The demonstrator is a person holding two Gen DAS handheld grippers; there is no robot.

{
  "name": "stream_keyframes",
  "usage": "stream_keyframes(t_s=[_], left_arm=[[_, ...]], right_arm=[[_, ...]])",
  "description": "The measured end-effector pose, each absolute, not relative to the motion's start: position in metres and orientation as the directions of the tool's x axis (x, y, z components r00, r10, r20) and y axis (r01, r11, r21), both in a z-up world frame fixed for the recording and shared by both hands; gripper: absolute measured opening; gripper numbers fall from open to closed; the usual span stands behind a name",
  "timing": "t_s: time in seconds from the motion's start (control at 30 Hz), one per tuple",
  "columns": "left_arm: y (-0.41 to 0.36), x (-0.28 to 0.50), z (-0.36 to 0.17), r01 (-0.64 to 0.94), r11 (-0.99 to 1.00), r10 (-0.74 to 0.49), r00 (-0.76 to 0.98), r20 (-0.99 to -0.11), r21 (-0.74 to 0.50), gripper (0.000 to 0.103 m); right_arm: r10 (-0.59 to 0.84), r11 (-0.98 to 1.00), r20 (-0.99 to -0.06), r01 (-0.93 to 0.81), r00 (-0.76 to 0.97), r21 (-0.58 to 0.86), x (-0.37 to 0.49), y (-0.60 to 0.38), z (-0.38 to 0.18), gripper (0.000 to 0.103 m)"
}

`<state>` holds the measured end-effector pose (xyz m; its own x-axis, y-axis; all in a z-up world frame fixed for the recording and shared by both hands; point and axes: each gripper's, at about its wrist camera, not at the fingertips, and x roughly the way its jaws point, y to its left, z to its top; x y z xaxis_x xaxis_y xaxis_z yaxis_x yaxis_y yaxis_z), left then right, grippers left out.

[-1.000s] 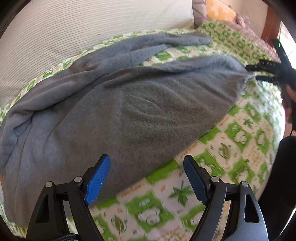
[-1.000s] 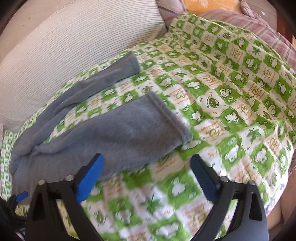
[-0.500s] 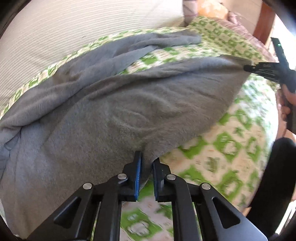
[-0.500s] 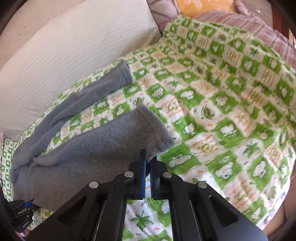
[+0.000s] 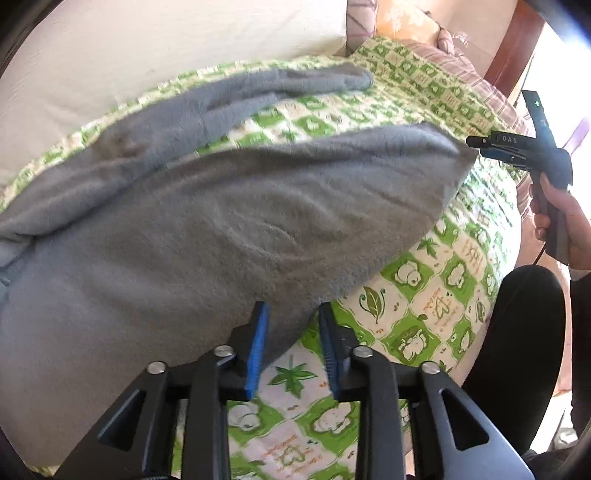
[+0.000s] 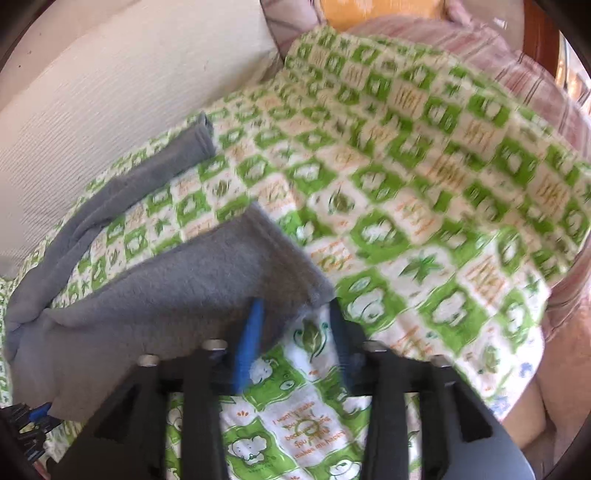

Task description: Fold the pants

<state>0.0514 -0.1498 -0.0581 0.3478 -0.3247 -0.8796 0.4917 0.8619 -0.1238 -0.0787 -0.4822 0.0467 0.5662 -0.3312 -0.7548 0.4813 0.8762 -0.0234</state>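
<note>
Grey fleece pants (image 5: pixel 221 221) lie on a green and white patterned sheet (image 5: pixel 436 295), the legs spread in a V. My left gripper (image 5: pixel 291 343) stands at the near edge of the near leg, jaws parted, the fabric edge between the blue pads (image 5: pixel 256 347). My right gripper (image 6: pixel 295 332) is at that leg's cuff (image 6: pixel 280 266), jaws parted with the cuff corner between them. The near leg is raised off the sheet. The right gripper also shows in the left wrist view (image 5: pixel 491 146), its tips at the cuff. The far leg (image 6: pixel 122 192) lies flat.
A cream striped pillow (image 6: pixel 110 92) lies behind the pants. A pink plaid blanket (image 6: pixel 498 55) and an orange cushion (image 6: pixel 369 11) are at the back right. The person's dark-clad leg (image 5: pixel 517 332) is at the bed's right edge.
Both grippers closed on the near leg's edge half a second ago. Now both have their jaws partly open, and the near leg sits higher off the sheet.
</note>
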Motion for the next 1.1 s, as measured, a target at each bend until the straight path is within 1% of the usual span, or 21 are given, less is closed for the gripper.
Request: stream_keyframes(t_s=[0.03, 0.07, 0.17, 0.33, 0.47, 0.57, 0.63, 0.8, 0.87, 0.93, 1.0, 1.1], left_arm=[[-0.147, 0.053, -0.053, 0.493, 0.861, -0.33, 0.357, -0.874, -0.124, 0.039], [-0.144, 0.055, -0.049, 0.491, 0.862, -0.333, 0.366, -0.869, -0.124, 0.041], [-0.135, 0.071, -0.037, 0.484, 0.864, -0.35, 0.378, -0.857, -0.139, 0.042], [-0.128, 0.108, -0.025, 0.481, 0.872, -0.318, 0.404, -0.857, -0.097, 0.042], [-0.119, 0.15, -0.023, 0.468, 0.881, -0.291, 0.421, -0.859, -0.069, 0.042], [-0.117, 0.178, -0.027, 0.469, 0.881, -0.274, 0.418, -0.866, -0.052, 0.042], [-0.117, 0.194, -0.031, 0.475, 0.879, -0.26, 0.416, -0.872, -0.036, 0.042], [-0.117, 0.245, -0.035, 0.53, 0.848, -0.265, 0.411, -0.872, -0.008, 0.043], [-0.116, 0.269, -0.035, 0.55, 0.835, -0.269, 0.406, -0.873, -0.001, 0.047], [-0.113, 0.293, -0.037, 0.559, 0.829, -0.277, 0.383, -0.881, -0.017, 0.052], [-0.11, 0.314, -0.04, 0.563, 0.826, -0.278, 0.37, -0.886, -0.024, 0.052], [-0.108, 0.338, -0.047, 0.584, 0.812, -0.257, 0.354, -0.899, -0.002, 0.053]], right_arm=[[-0.323, 0.882, -0.743, 0.471, 0.586, -0.012, -0.078, -0.48, 0.053, 0.052], [-0.311, 0.887, -0.736, 0.461, 0.601, 0.001, -0.076, -0.479, 0.058, 0.052], [-0.257, 0.916, -0.711, 0.399, 0.655, 0.036, -0.064, -0.47, 0.072, 0.052], [-0.147, 0.964, -0.731, 0.261, 0.666, 0.044, -0.018, -0.452, 0.077, 0.052], [-0.12, 0.987, -0.753, 0.161, 0.647, -0.019, 0.024, -0.44, 0.078, 0.052], [-0.127, 0.99, -0.768, 0.122, 0.628, -0.063, 0.052, -0.442, 0.077, 0.054], [-0.108, 0.994, -0.777, 0.094, 0.62, -0.063, 0.071, -0.446, 0.075, 0.056], [-0.062, 0.998, -0.799, 0.059, 0.598, -0.033, 0.112, -0.463, 0.074, 0.057], [-0.074, 0.997, -0.802, 0.048, 0.593, -0.056, 0.129, -0.468, 0.077, 0.059], [-0.075, 0.996, -0.8, 0.011, 0.595, -0.085, 0.144, -0.47, 0.079, 0.067], [-0.05, 0.996, -0.804, -0.03, 0.592, -0.084, 0.158, -0.473, 0.081, 0.072], [-0.022, 0.994, -0.826, -0.08, 0.563, -0.081, 0.177, -0.476, 0.077, 0.074]])
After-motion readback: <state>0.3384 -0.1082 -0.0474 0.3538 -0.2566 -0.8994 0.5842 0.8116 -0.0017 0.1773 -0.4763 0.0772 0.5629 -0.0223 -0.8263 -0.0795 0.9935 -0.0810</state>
